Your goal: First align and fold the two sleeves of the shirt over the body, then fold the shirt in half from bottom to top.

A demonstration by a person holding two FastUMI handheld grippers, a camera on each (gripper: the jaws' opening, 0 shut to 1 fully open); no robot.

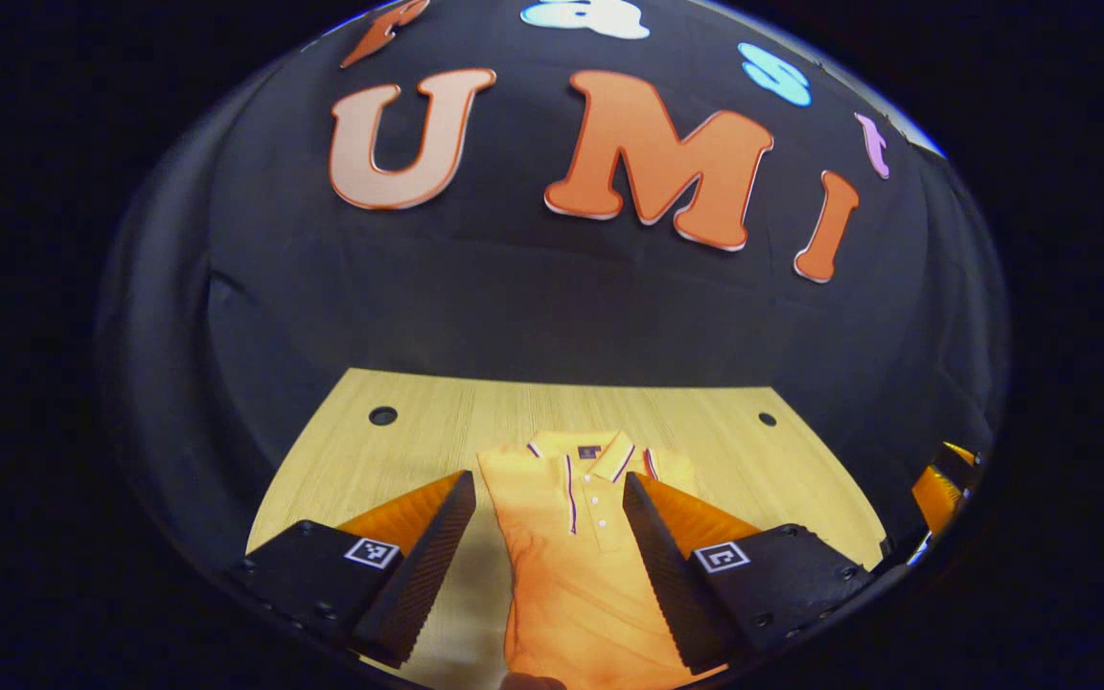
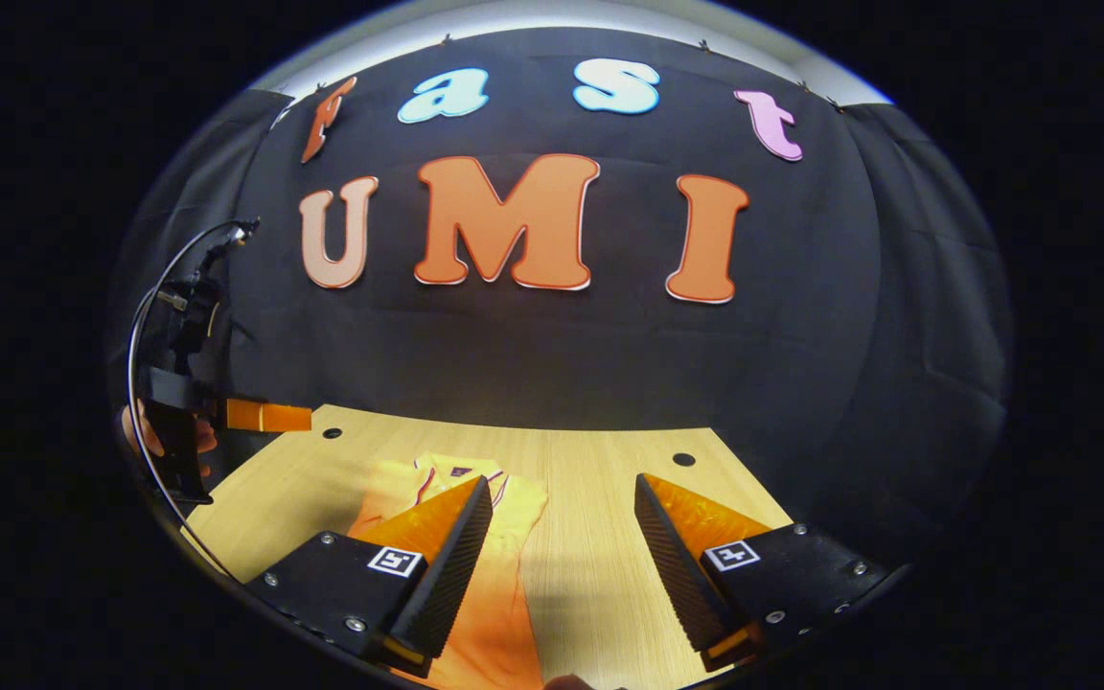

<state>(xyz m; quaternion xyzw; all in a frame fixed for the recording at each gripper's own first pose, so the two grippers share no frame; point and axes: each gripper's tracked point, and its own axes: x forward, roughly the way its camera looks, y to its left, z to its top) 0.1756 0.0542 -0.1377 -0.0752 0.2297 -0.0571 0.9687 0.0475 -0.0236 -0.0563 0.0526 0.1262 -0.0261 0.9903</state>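
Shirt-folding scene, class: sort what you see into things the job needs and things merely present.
Needed: shirt; left gripper, open; right gripper, open.
Merely present: wooden table; table holes; black cloth wall.

Left gripper [image 1: 547, 565]: jaws spread wide, above the table [image 1: 389, 460]. The shirt [image 1: 571, 575] lies flat in the gap between the fingers and ahead of them; nothing stands upright there. Bare wood lies outside each finger and beyond the collar, up to the booth wall.

Right gripper [image 2: 562, 565]: jaws spread, the gap between them bare wood. The shirt [image 2: 475, 575] lies under and ahead of its left finger. The other gripper [image 2: 226, 417] hangs far left.
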